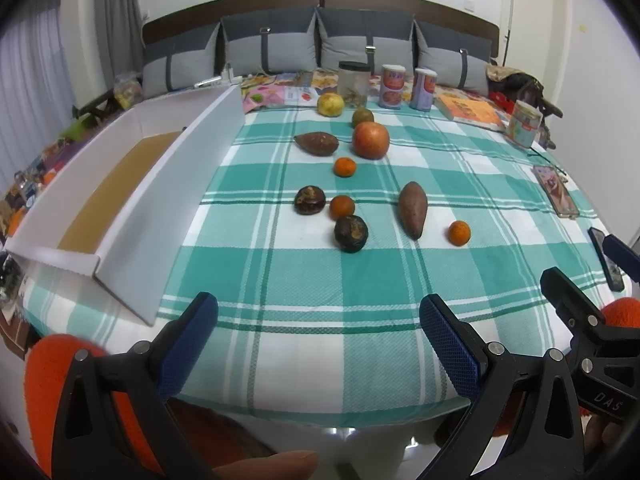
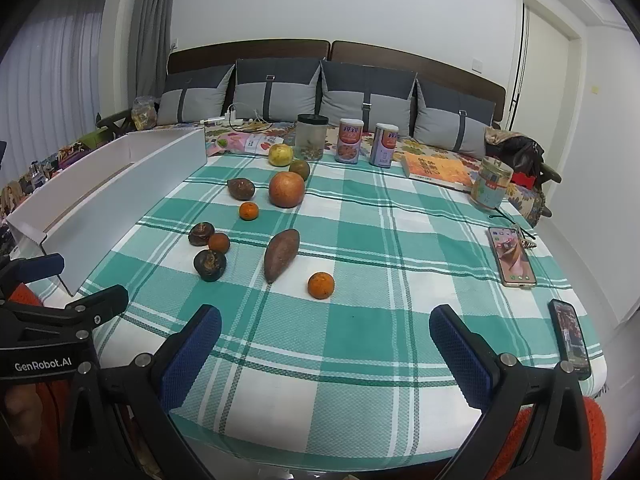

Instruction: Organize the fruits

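Note:
Fruits lie scattered on the green checked tablecloth (image 1: 320, 292): three small oranges (image 1: 459, 233), two dark round fruits (image 1: 351, 233), a sweet potato (image 1: 413, 209), a second brown one (image 1: 317, 143), a big red-orange fruit (image 1: 371, 140), a greenish one (image 1: 363, 117) and a yellow one (image 1: 330, 104). A long white box (image 1: 120, 200) stands at the left, empty. My left gripper (image 1: 318, 316) is open and empty at the table's near edge. My right gripper (image 2: 325, 326) is open and empty beside it, nearest the orange (image 2: 321, 285) and sweet potato (image 2: 281, 254).
Cans (image 2: 349, 141), a clear jar (image 2: 311, 137), a book (image 2: 438, 171) and a tin (image 2: 491, 182) stand along the far edge. Two phones (image 2: 511, 256) (image 2: 570, 338) lie at the right. Cushions (image 2: 276, 90) line the back.

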Action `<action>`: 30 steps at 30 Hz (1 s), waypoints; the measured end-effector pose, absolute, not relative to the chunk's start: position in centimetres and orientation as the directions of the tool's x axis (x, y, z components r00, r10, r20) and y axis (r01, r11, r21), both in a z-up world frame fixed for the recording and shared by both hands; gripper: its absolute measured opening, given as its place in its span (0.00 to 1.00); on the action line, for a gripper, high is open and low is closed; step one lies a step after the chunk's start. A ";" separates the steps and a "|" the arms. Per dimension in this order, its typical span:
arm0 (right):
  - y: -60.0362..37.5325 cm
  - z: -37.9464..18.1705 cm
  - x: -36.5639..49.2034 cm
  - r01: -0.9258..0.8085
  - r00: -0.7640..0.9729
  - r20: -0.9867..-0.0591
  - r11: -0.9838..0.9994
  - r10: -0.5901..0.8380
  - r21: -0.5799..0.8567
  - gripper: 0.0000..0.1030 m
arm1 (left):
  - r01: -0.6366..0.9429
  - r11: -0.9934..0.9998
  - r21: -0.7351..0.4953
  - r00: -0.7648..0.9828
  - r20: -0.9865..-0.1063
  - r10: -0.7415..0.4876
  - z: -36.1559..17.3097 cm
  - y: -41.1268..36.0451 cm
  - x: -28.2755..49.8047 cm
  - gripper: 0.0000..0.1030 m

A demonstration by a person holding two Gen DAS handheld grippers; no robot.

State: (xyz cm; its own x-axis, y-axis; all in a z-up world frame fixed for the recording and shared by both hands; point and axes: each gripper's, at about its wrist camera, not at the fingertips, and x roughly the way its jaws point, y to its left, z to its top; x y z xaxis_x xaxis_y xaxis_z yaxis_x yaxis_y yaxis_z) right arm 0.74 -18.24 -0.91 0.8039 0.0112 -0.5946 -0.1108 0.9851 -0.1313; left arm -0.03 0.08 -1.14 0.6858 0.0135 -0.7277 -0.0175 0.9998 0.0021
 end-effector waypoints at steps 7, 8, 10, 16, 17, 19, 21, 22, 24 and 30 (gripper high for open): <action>-18.2 -1.2 1.0 -0.110 0.798 -0.603 0.986 0.012 -0.127 1.00 | -0.017 1.000 0.000 0.675 -0.738 0.012 -1.6 0.5 0.5 0.99; -18.2 -1.2 1.0 -0.110 0.798 -0.602 0.986 0.012 -0.126 1.00 | -0.016 1.000 0.001 0.674 -0.739 0.012 -1.7 0.5 0.5 0.99; -18.2 -1.2 1.0 -0.110 0.798 -0.603 0.986 0.012 -0.125 1.00 | -0.015 1.000 0.001 0.672 -0.740 0.011 -1.8 0.5 0.6 0.99; -18.4 -1.7 1.4 -0.109 0.793 -0.609 0.987 0.015 -0.116 1.00 | -0.029 0.999 -0.024 0.650 -0.760 0.001 -2.6 1.2 1.3 0.99; -18.5 -1.8 1.5 -0.111 0.794 -0.608 0.987 0.019 -0.114 1.00 | -0.033 0.999 -0.028 0.647 -0.762 0.000 -2.8 1.4 1.4 0.99; -18.8 -2.3 2.0 -0.117 0.791 -0.611 0.988 0.034 -0.097 1.00 | -0.040 0.999 -0.029 0.639 -0.769 0.003 -3.4 1.6 1.9 0.99; -19.2 -3.4 3.3 -0.114 0.766 -0.642 0.990 0.035 -0.082 1.00 | -0.040 0.999 -0.020 0.616 -0.788 0.009 -4.5 1.5 3.2 0.99; -19.3 -4.0 3.9 -0.110 0.751 -0.659 0.991 0.035 -0.073 1.00 | -0.035 0.999 -0.025 0.601 -0.799 0.001 -5.1 1.3 3.8 0.99; -19.9 -5.4 5.4 -0.098 0.716 -0.697 0.994 0.041 -0.042 1.00 | -0.027 0.999 -0.040 0.566 -0.824 -0.017 -6.4 1.0 5.4 0.99; -20.6 -8.9 8.5 -0.083 0.655 -0.755 0.996 0.027 -0.037 1.00 | -0.011 1.000 -0.001 0.539 -0.842 0.005 -9.6 -0.1 9.2 0.99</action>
State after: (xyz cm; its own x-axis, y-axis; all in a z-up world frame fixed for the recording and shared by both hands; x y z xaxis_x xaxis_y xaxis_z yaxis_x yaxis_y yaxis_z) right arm 8.55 -20.63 -8.91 0.6554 0.0269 -0.7548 -0.0834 0.9958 -0.0370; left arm 9.19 -0.08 -9.62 0.5389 0.0051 -0.8423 -0.0107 0.9999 -0.0008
